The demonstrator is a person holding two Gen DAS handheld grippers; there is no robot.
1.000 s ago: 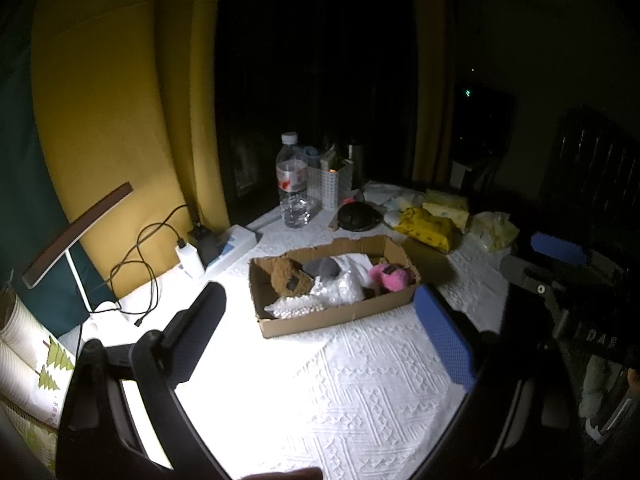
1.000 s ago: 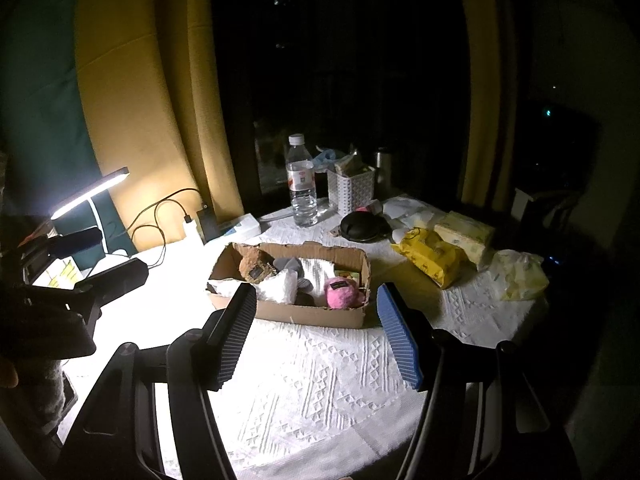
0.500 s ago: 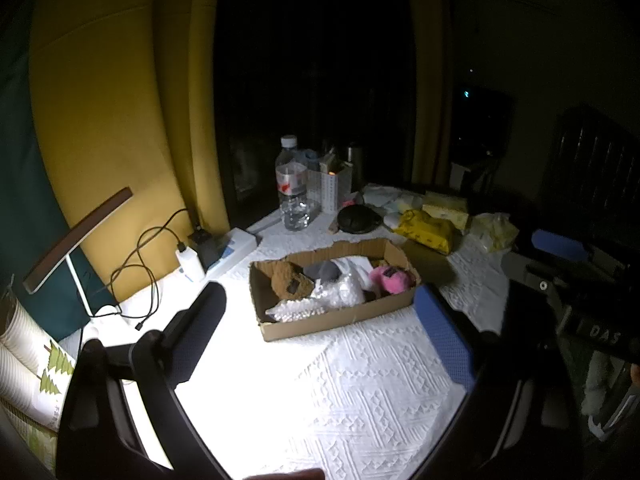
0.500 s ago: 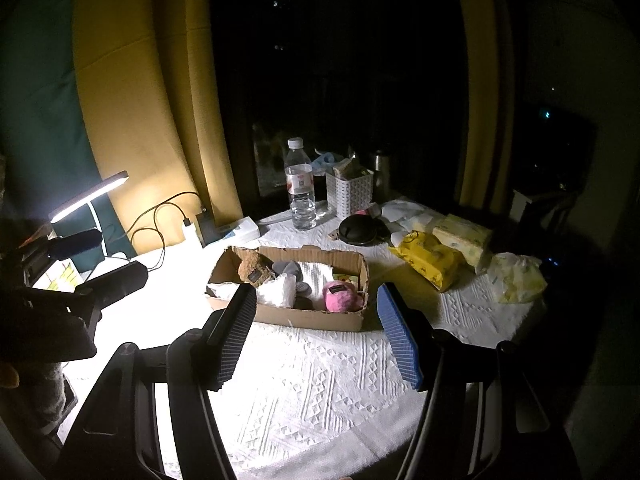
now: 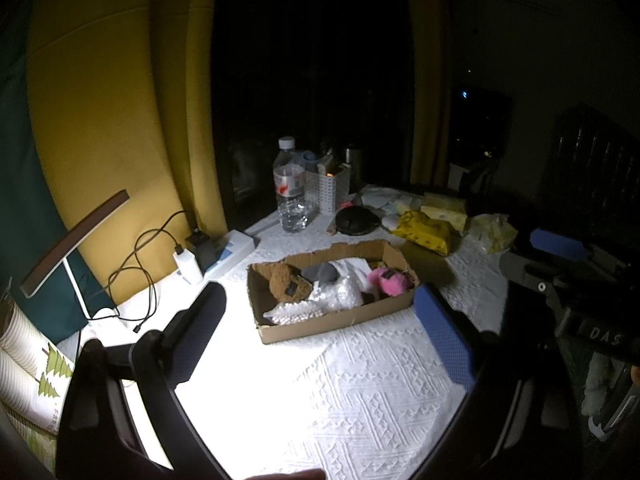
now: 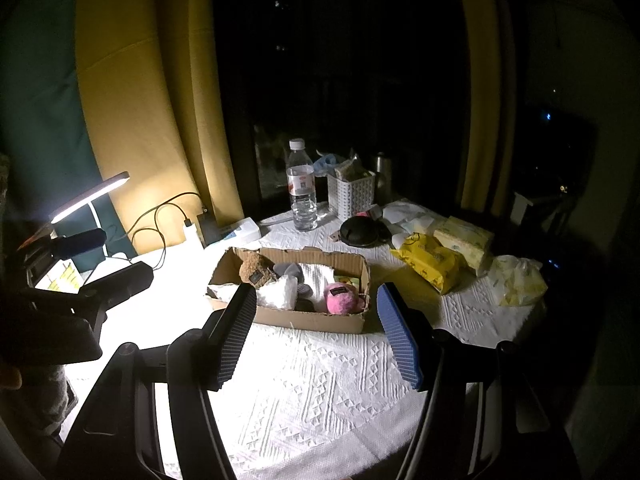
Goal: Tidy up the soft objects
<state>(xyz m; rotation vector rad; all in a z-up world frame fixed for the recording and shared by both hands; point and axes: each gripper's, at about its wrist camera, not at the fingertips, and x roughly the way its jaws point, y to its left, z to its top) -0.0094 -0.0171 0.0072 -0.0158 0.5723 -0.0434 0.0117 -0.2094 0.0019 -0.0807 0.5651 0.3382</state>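
Currently, lamp-lit table, dark room.
Cloth: white tablecloth (image 6: 320, 380), raised zigzag weave.
Box: shallow cardboard box (image 6: 312, 318), torn rim, brown corrugated, sits mid-table.
Contents: brown curly plush bear (image 5: 287, 286) at the box's 9 o'clock end; pink fuzzy ball (image 6: 341, 299) at the 3 o'clock end; grey soft piece (image 5: 319, 272) and crinkled clear bags (image 5: 344, 294) between them.
Left gripper (image 5: 320, 332): jaws wide apart, nothing held; ribbed blue pads; box lies at 12 o'clock, just beyond the fingertips, apart.
Right gripper (image 6: 316, 334): jaws wide apart, empty; box at 12 o'clock between the two fingers' line, not touched.
Behind box: clear plastic water bottle (image 6: 302, 194), white lattice basket (image 6: 352, 196), yellow wipes pack (image 6: 430, 262) at 2 o'clock.
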